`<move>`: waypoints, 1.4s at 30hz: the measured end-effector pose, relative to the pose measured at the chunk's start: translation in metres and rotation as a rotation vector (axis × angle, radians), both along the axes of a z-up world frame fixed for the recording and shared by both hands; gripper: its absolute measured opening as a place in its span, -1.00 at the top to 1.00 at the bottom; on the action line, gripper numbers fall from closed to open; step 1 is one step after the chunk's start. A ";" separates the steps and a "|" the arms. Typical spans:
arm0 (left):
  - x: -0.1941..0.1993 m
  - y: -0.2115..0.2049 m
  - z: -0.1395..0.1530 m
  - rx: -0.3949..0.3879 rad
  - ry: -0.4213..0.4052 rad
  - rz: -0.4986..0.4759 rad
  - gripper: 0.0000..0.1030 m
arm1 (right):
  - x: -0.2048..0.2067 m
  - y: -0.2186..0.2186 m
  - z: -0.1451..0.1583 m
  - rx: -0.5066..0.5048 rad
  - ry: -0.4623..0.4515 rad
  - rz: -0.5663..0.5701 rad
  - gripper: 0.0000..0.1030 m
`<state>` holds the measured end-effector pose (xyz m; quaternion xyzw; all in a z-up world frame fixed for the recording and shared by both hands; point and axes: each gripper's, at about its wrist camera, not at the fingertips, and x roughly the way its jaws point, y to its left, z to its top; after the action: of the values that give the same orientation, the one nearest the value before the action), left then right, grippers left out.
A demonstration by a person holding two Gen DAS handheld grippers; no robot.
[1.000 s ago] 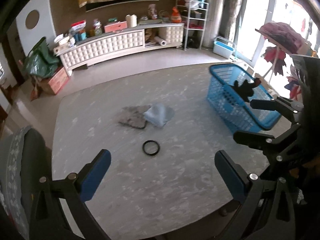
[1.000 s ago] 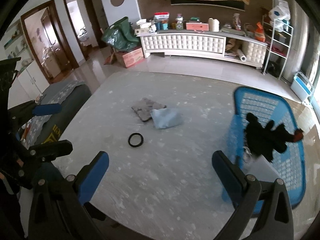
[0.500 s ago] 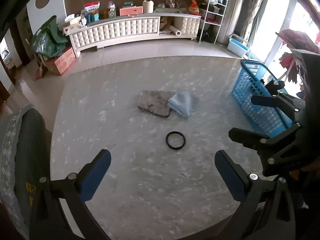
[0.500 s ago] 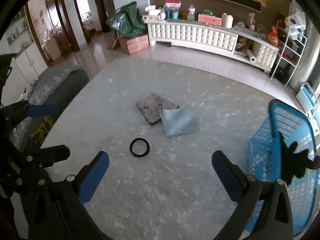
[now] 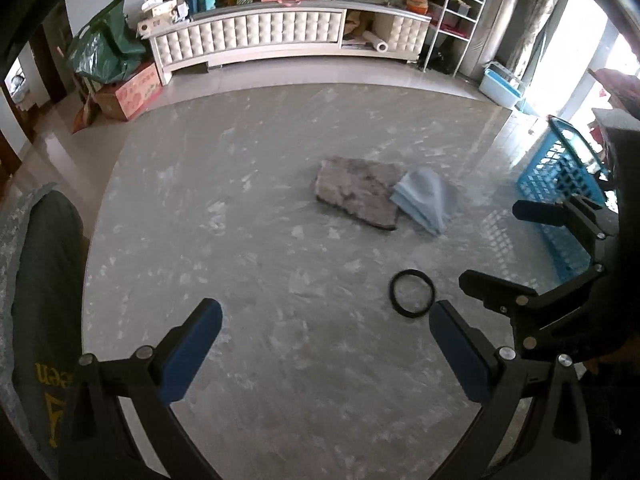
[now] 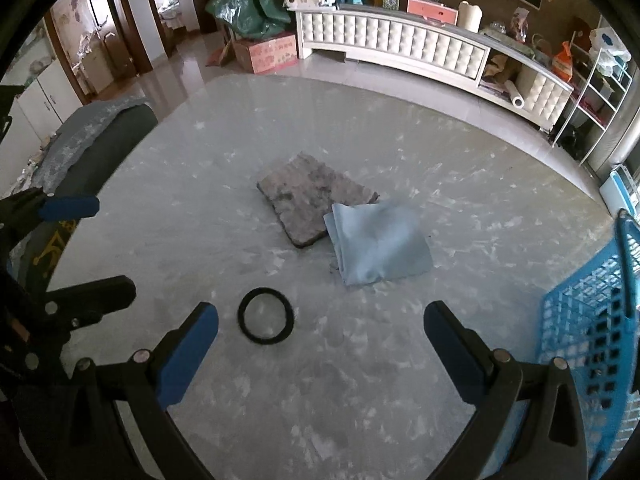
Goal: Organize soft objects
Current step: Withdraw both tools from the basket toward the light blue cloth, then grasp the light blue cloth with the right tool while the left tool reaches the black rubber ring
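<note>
A folded light-blue cloth lies mid-table, touching a mottled grey-brown folded cloth to its left. Both show in the left wrist view, the blue cloth right of the grey-brown cloth. A black ring lies nearer me; it also shows in the left wrist view. A blue plastic basket stands at the table's right edge. My left gripper and right gripper are both open and empty, above the near part of the table.
The round grey marble table fills both views. A grey-covered chair stands at the left. A white cabinet with clutter, a green bag and a cardboard box stand beyond on the floor.
Both grippers have swung left, away from the basket. The cloths and ring now sit closer to the centre and larger in view. The dark item in the basket has left the right view.
</note>
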<state>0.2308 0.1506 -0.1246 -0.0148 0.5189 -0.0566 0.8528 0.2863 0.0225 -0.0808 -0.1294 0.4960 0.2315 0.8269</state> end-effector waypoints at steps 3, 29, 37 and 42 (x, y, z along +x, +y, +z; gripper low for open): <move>0.011 0.006 -0.012 0.004 0.017 0.015 -1.00 | 0.011 0.003 -0.012 -0.022 0.014 -0.011 -1.00; 0.028 0.017 -0.040 -0.016 0.053 0.021 -1.00 | 0.039 0.002 -0.049 -0.098 0.076 -0.014 -0.01; 0.026 0.018 -0.036 -0.026 0.043 0.026 -1.00 | 0.044 -0.003 -0.047 -0.118 0.057 -0.026 0.60; 0.025 0.022 -0.033 -0.052 0.041 0.031 -1.00 | 0.040 0.013 -0.047 -0.162 0.044 0.018 0.90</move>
<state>0.2558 0.1722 -0.1581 -0.0463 0.5343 -0.0566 0.8421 0.3259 0.0351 -0.1280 -0.1954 0.5301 0.2009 0.8003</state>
